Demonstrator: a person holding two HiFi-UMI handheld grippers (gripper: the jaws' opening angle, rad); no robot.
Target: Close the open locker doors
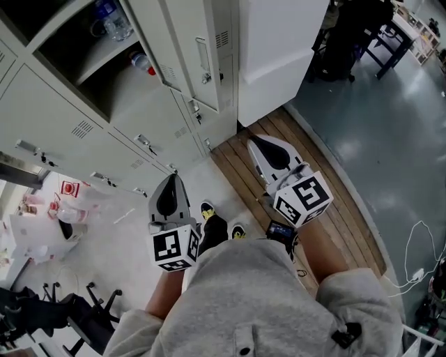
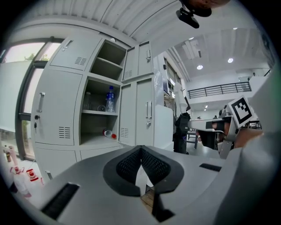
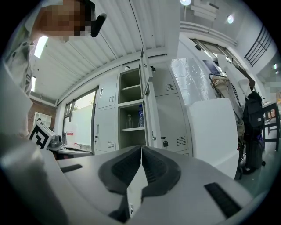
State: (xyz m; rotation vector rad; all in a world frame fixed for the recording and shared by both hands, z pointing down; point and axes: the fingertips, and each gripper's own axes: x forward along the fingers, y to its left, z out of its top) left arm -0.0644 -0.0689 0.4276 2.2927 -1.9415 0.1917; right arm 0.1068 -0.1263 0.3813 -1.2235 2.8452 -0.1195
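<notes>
Two hand-held grippers, seen from above and along their jaws, face a bank of pale grey sheet-metal lockers.

The left gripper has a smooth grey plastic body. Its two black ribbed pads curve in like a heart and meet at the tips, with nothing between them. The right gripper is built the same way, and its jaws are also pressed together and empty. Each carries a white cube with black square markers at its rear. The person's grey fleece sleeves are behind the cubes.

Ahead of the left gripper and a little to its left, one locker column stands open. Its flat upper door and taller lower door are swung out on the right side of the openings. Both have small louvred vents. Neither gripper touches them.

On a shelf inside stands a clear water bottle with a blue label. On the shelf below lies a small bottle with a red cap. From the right gripper the same doors show almost edge-on, straight ahead.

Under the right gripper the floor is brown wooden planks. Beyond them, glossy blue-grey flooring runs into an open hall. Beside the lockers is a plain white box-shaped cabinet. The ceiling is ribbed white panelling, and there is a tall window far left.
</notes>
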